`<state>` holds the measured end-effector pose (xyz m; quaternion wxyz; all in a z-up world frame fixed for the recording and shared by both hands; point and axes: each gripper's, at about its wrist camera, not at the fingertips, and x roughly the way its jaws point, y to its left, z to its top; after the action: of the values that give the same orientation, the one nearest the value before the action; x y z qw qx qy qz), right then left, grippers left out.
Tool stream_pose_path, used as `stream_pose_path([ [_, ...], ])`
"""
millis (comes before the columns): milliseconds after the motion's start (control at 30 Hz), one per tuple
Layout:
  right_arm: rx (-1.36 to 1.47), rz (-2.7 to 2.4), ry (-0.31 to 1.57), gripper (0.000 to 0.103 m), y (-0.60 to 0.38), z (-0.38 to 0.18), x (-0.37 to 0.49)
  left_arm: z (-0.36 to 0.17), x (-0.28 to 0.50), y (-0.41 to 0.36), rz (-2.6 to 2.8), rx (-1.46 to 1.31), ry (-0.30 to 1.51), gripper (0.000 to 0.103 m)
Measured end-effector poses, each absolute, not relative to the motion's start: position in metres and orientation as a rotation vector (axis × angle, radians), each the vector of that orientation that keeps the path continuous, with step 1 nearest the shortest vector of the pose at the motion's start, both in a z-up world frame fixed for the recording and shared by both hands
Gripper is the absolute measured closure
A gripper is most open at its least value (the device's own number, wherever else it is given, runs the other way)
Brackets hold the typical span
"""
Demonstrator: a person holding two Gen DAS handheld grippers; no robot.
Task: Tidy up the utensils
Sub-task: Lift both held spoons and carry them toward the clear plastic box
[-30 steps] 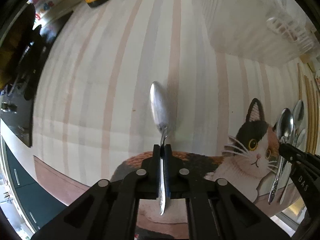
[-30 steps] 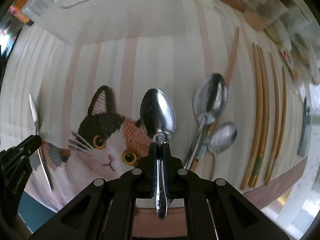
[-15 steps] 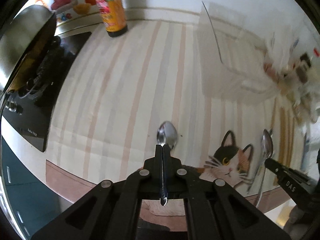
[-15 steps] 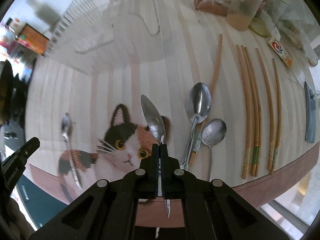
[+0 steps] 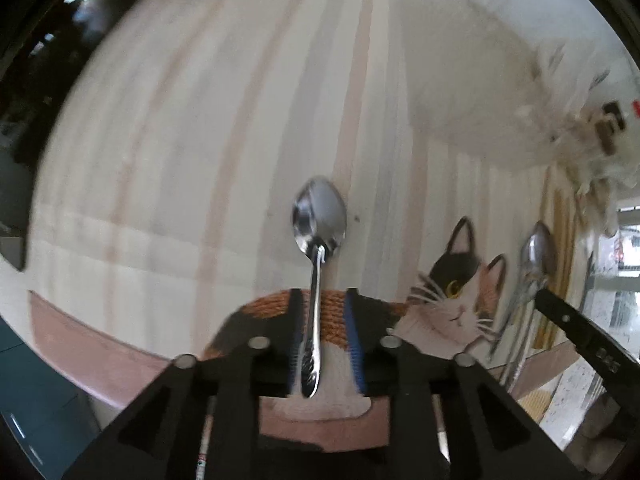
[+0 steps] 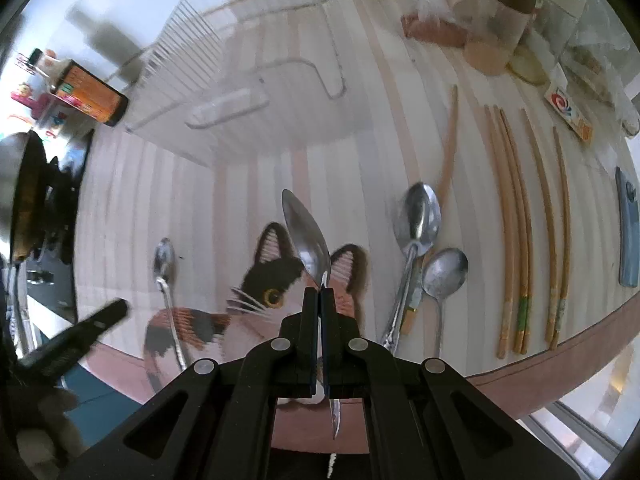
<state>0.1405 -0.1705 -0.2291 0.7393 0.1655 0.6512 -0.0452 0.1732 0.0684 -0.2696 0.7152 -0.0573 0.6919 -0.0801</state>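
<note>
I'm working over the table [image 6: 360, 80], spread with a striped mat bearing a cat picture [image 6: 276, 284]. At the upper centre of the right view sits a clear rack [image 6: 240, 92], pale and hard to read against the mat. Right of centre lie the chopsticks [image 6: 520, 240] in a loose row, with two loose spoons [image 6: 418, 216] beside them. My left claw [image 5: 323, 316] stands wide, its jaws apart on either side of a small spoon [image 5: 319, 216] that lies flat on the mat at mid-frame, touched by neither jaw as far as I can tell through the blur. My right claw [image 6: 321, 300] is pinched tight on a larger spoon [image 6: 306, 236], bowl forward and lifted above the cat's ears. I judge this the sorting step: one spoon set out on the left, the other in transit. Next I'd want to lower the held spoon alongside its fellows, handle aligned, then release. The rack's compartments are indistinct, and the items at upper right are cut off.
</note>
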Motion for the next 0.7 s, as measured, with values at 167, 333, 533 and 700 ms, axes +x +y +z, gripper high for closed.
stream_pose_path([
  [167, 0.344, -0.124, 1.467, 0.102, -0.172, -0.248, 0.138, -0.29, 0.174, 0.051, -0.163, -0.064, 1.529, 0.076],
  [333, 0.337, -0.134, 1.486, 0.102, -0.171, -0.258, 0.135, -0.287, 0.176, 0.039, -0.13, 0.015, 1.491, 0.092],
  [533, 0.34, -0.137, 1.487, 0.102, -0.172, -0.261, 0.132, -0.273, 0.182, 0.049, -0.118, 0.005, 1.464, 0.102],
  [700, 0.366, -0.133, 1.471, 0.102, -0.182, -0.258, 0.13, -0.244, 0.181, 0.065, -0.11, -0.038, 1.428, 0.103],
])
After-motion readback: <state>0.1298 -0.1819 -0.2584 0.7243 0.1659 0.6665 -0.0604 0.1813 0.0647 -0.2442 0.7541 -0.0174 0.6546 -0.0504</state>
